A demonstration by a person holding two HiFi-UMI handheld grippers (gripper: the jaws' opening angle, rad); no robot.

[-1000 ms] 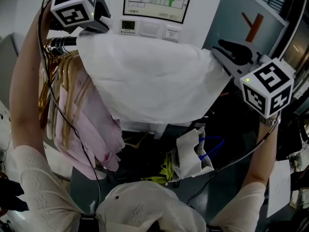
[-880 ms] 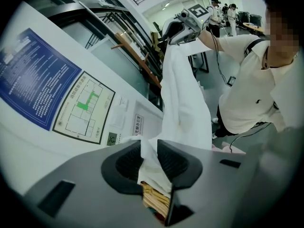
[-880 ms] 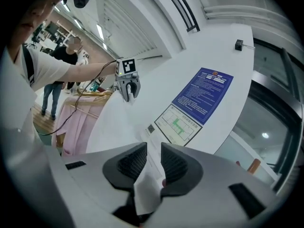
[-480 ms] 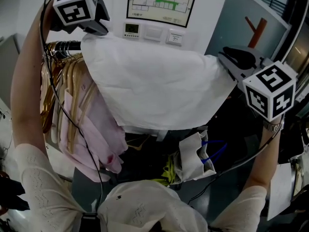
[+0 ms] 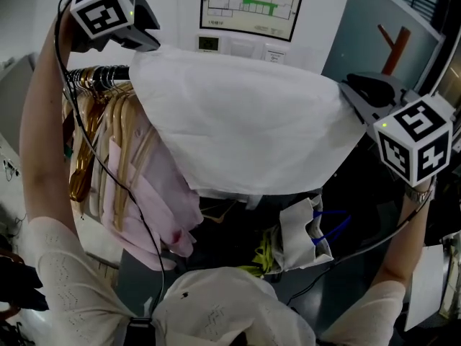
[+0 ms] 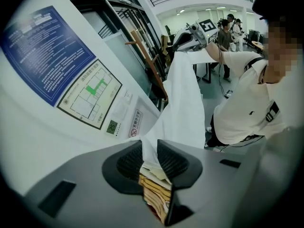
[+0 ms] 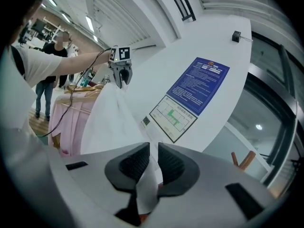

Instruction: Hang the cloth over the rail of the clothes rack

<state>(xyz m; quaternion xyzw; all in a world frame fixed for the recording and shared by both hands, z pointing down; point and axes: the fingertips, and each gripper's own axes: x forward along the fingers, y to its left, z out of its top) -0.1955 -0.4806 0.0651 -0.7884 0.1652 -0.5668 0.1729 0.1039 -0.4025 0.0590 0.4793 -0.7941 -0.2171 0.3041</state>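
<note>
A white cloth (image 5: 245,121) hangs stretched between my two grippers, above and in front of the clothes rack's rail (image 5: 101,74). My left gripper (image 5: 148,42) is at the upper left, just past the rail, shut on the cloth's left corner (image 6: 183,103). In the left gripper view the corner is pinched between the pads of the left gripper (image 6: 151,148). My right gripper (image 5: 347,89) holds the right corner at mid right. Its jaws have just been closing, and a strip of cloth (image 7: 111,118) runs between the pads of the right gripper (image 7: 153,151).
Wooden hangers (image 5: 94,128) with pink garments (image 5: 155,193) crowd the rail's left part, under the cloth's left side. A white bag (image 5: 302,229) stands on the floor below. A wall with a floor-plan sign (image 5: 248,2) and switches is close behind the cloth.
The left gripper has lifted its corner slightly, up and away from the rail. The cloth stays stretched, and the right gripper has hardly shifted.
</note>
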